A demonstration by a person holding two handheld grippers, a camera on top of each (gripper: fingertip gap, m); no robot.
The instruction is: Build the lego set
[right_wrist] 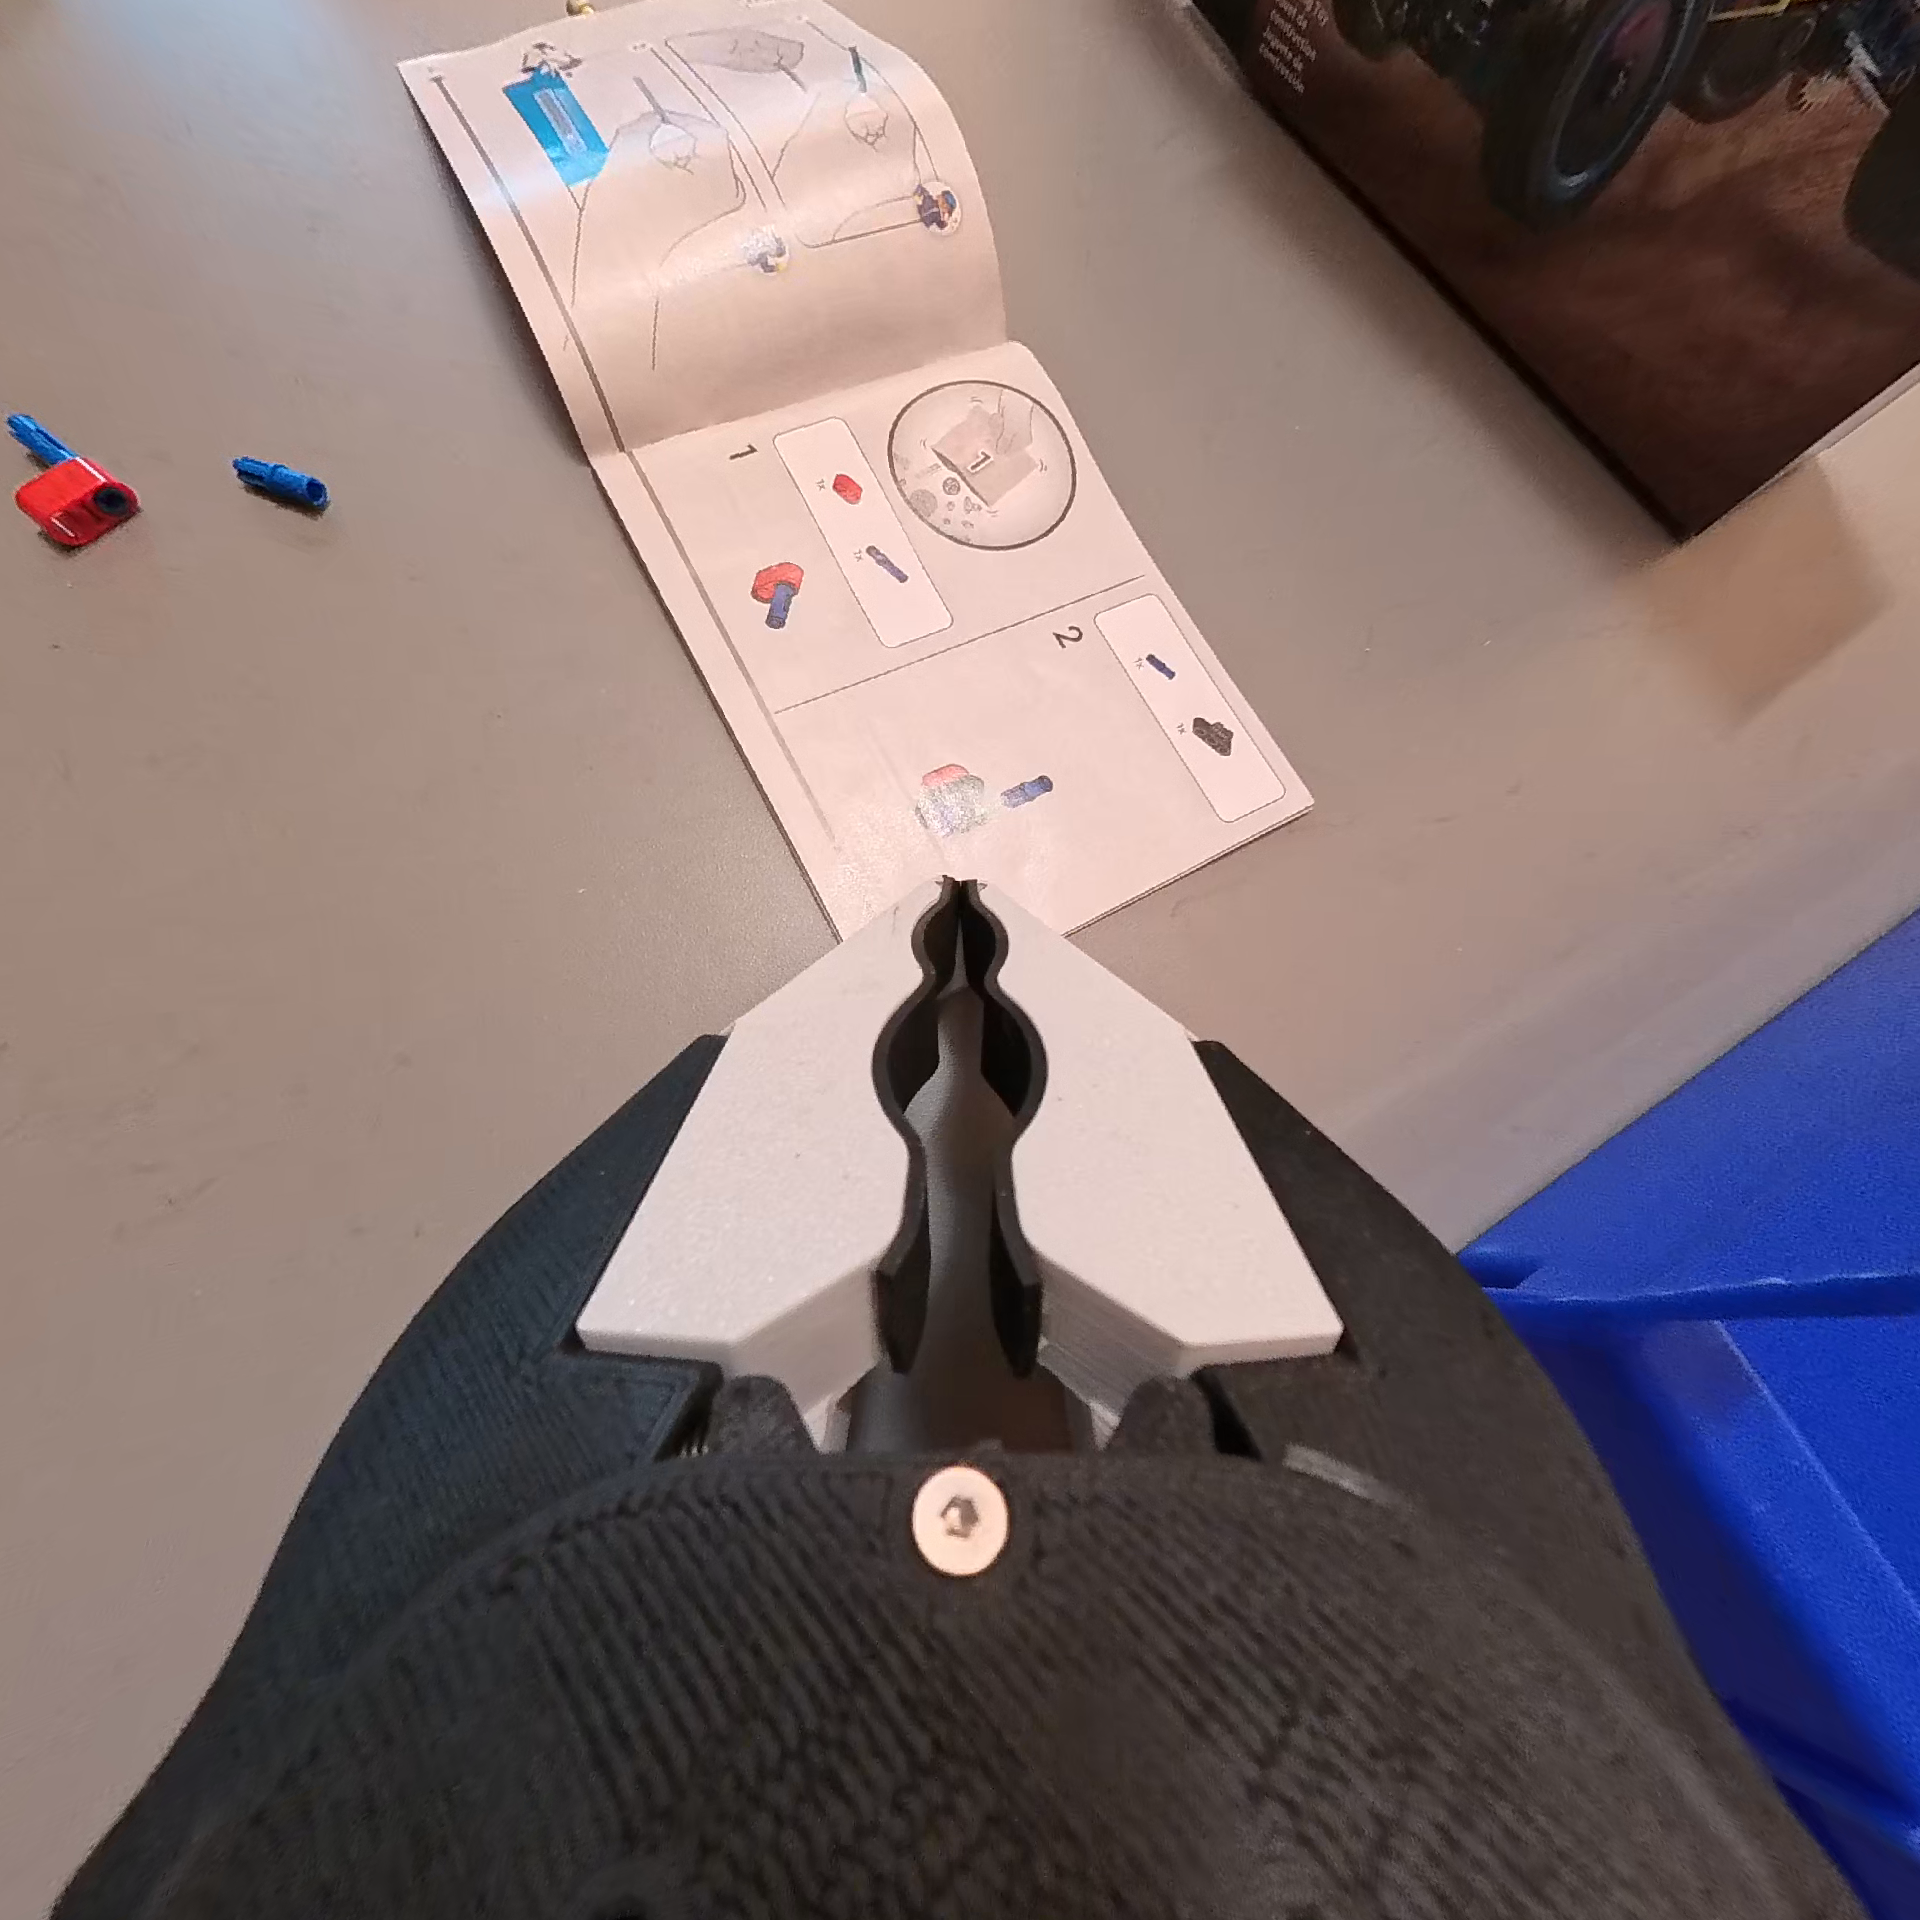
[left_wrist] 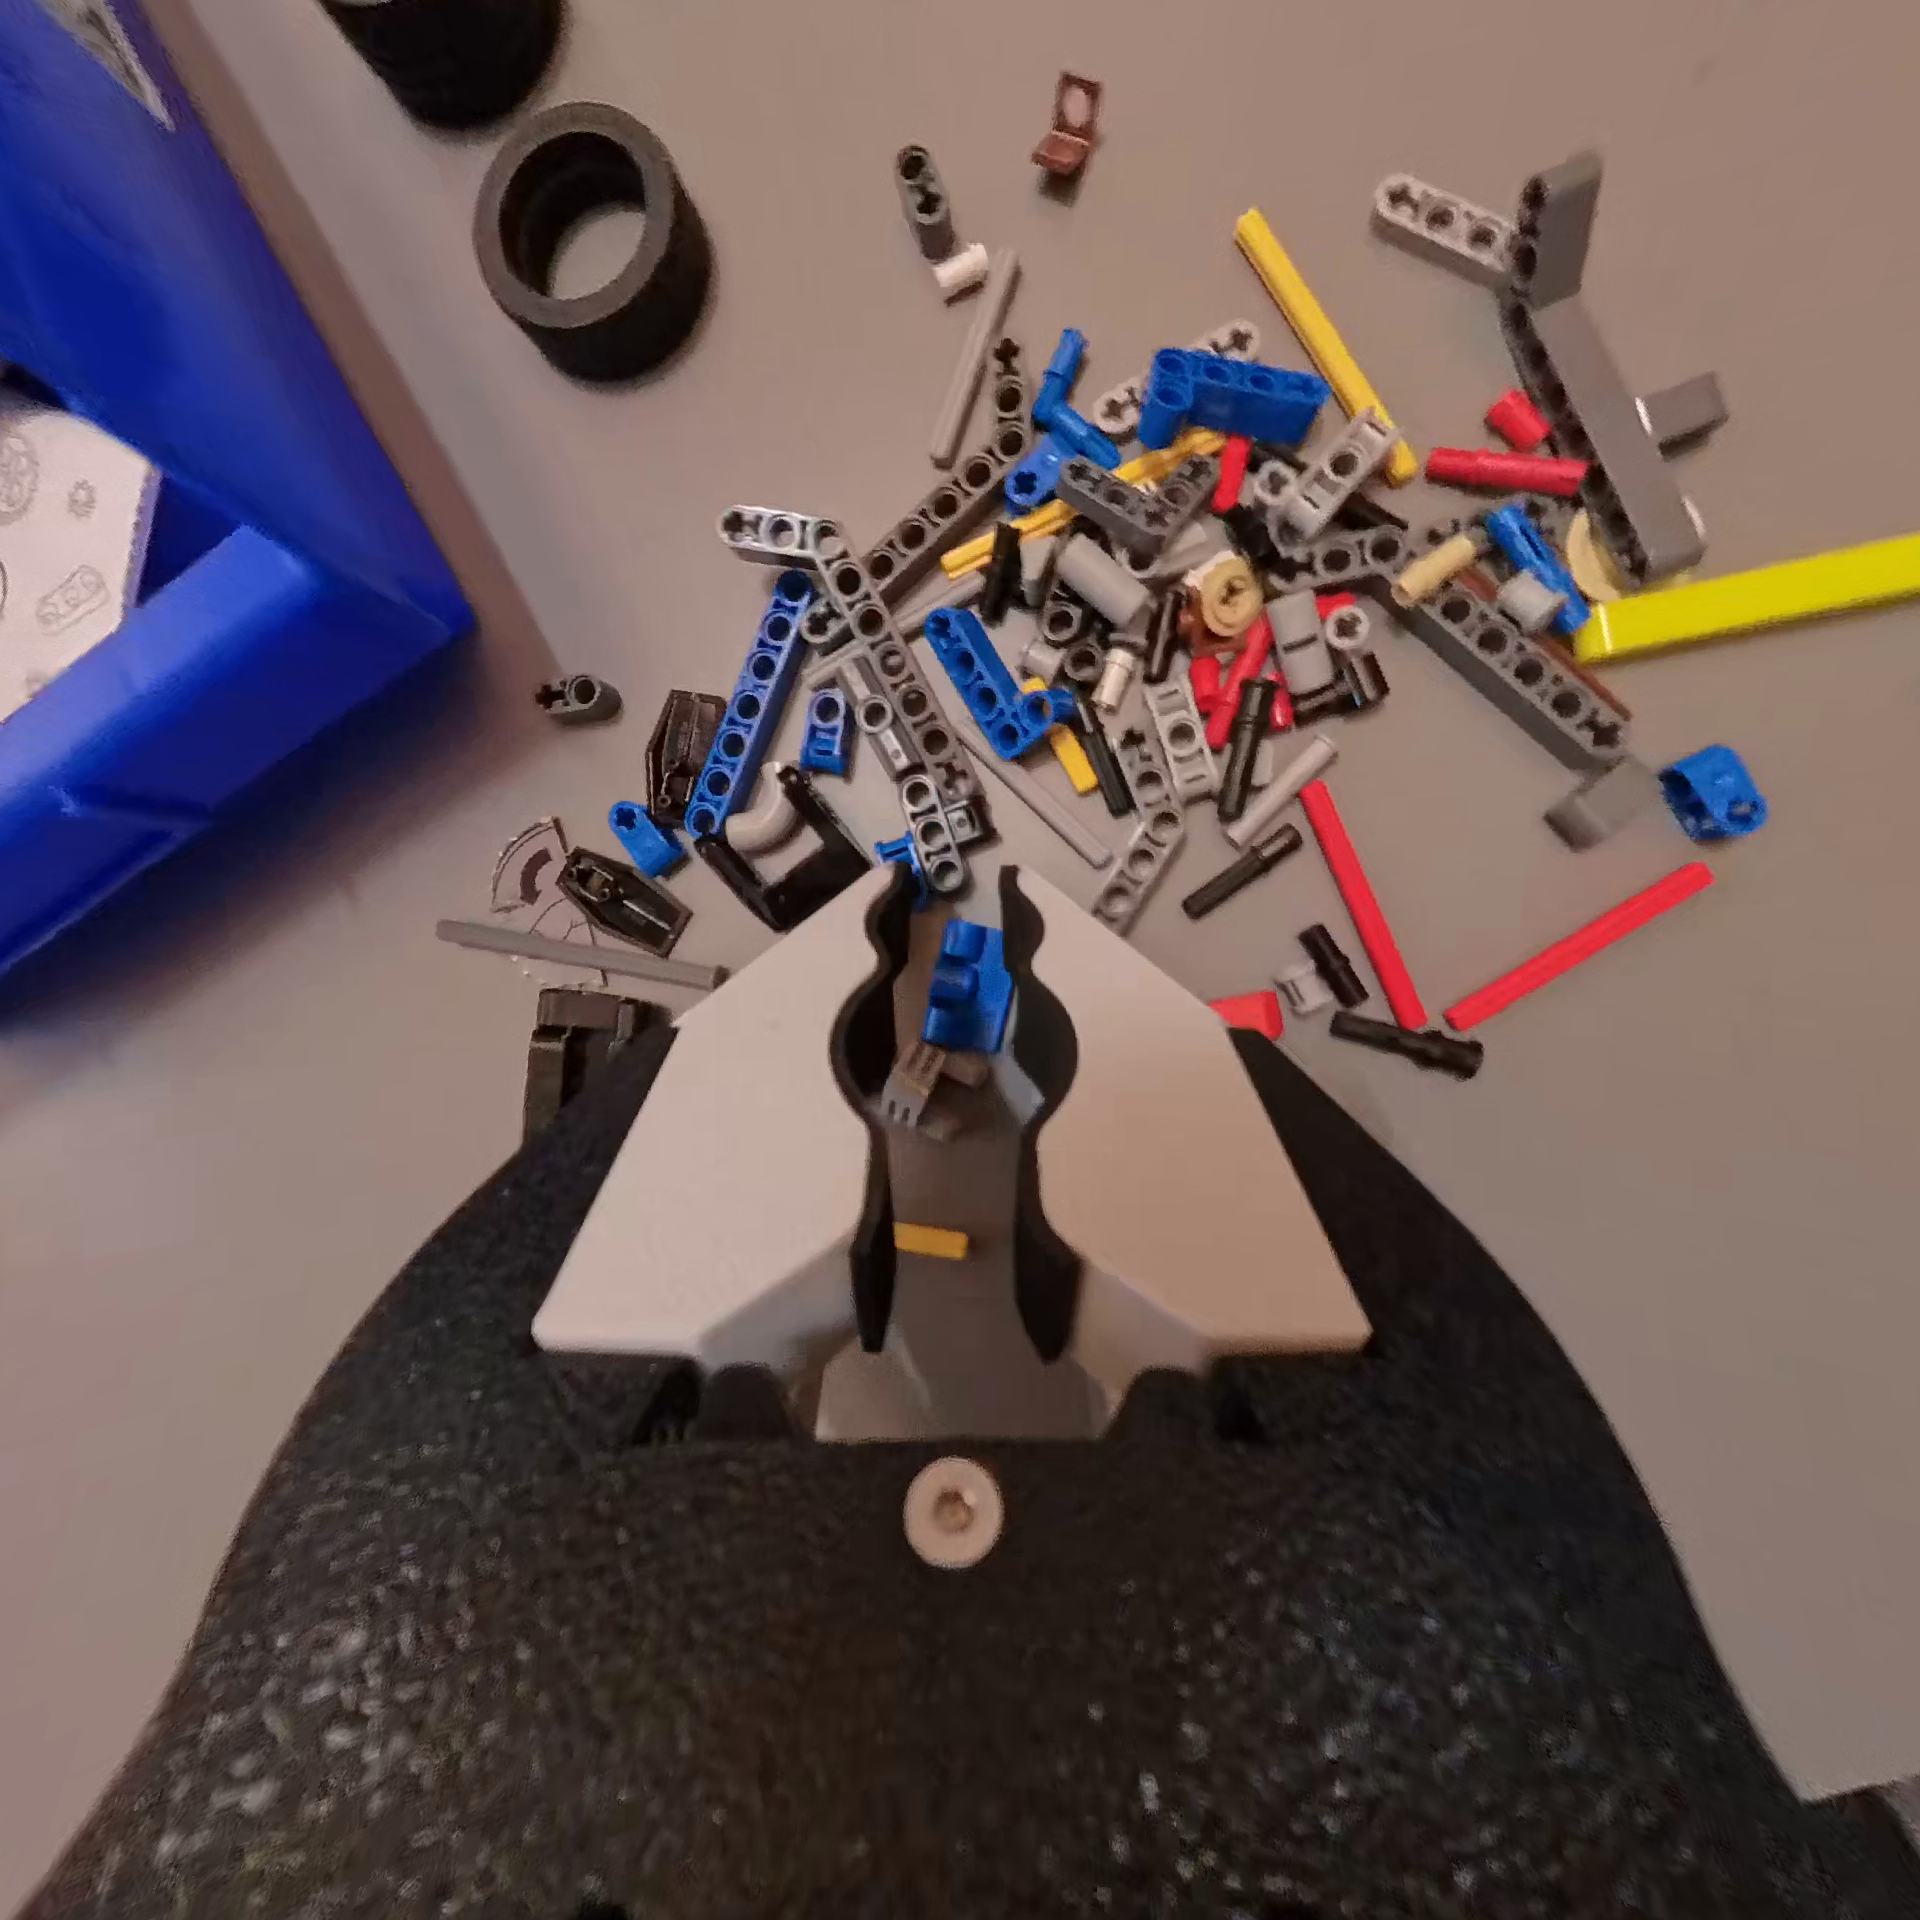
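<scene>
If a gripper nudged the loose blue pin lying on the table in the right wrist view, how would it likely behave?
The blue pin is small, so it probably weighs little and would skid at a light touch. Its rounded shaft lies flat on the smooth grey table, so a push from the side may roll it. Nothing touches it; the red piece lies apart and would not stop it.

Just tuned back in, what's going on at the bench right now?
A Lego build is in its early steps. The left gripper is open above the pile of loose pieces, over a small blue piece. The right gripper is shut and empty, over the open instruction booklet. A red piece with a blue pin and a spare blue pin lie aside.
</scene>
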